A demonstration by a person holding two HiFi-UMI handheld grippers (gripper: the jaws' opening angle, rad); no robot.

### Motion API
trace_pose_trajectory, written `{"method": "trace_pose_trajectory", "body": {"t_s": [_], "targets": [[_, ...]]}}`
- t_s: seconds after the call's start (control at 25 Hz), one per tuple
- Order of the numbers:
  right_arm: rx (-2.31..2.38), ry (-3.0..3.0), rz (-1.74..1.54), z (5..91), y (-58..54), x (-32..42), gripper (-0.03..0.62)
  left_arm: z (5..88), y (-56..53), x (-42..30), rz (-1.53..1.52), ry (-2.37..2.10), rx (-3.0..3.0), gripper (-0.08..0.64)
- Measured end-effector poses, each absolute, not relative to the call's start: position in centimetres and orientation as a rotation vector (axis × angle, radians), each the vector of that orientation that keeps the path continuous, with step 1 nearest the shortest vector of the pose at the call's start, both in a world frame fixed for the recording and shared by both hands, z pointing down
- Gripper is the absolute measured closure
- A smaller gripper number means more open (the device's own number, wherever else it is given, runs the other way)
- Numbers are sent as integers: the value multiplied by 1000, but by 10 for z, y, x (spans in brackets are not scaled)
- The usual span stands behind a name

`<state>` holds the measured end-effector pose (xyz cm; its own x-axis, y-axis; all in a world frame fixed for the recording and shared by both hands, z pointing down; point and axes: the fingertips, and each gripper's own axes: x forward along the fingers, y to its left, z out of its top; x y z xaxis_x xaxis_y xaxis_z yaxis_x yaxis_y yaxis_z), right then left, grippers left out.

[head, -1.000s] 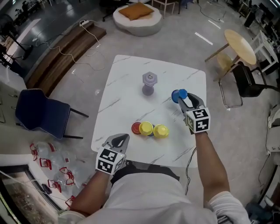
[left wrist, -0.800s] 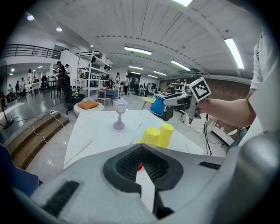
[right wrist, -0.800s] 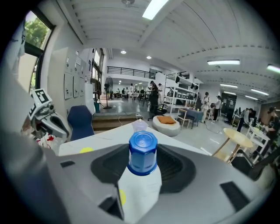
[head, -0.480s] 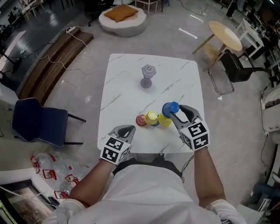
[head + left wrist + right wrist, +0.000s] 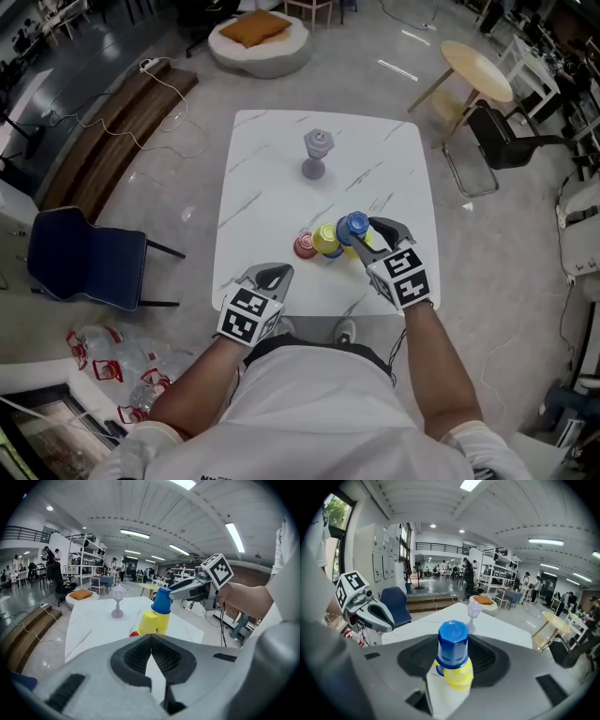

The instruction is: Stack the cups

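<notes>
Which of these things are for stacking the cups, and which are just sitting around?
For the job:
- blue cup, held in the right gripper
- yellow cups
- red cup

Just lying about:
- goblet
- blue chair
- round table
- cushion

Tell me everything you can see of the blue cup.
The blue cup looks like smooth plastic, with a faceted base and a flared rim at its mouth. It is upside down and roughly upright, clamped between the pads of the right gripper, directly over an inverted yellow cup that it appears to touch.
</notes>
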<state>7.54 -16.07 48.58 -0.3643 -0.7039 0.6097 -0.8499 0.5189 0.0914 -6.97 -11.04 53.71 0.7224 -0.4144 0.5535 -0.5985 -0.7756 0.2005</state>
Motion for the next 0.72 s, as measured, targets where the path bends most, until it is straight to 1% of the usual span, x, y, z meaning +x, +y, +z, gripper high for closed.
{"method": "trace_pose_trajectory", "body": {"t_s": [0.36, 0.4, 0.44, 0.48, 0.72], "targets": [[1166, -2184, 270, 495, -162, 65, 386, 533, -95, -69, 662, -868, 2522, 552], [1162, -2183, 265, 495, -162, 65, 374, 534, -94, -70, 663, -873, 2519, 552], [1161, -2189, 259, 494, -161, 65, 341, 533, -92, -70, 664, -878, 2517, 552], [1166, -2200, 252, 491, -161, 65, 334, 533, -92, -70, 663, -883, 2515, 552], [1257, -2267, 240, 466, -147, 84, 344, 532, -93, -62, 655, -903, 2514, 552]]}}
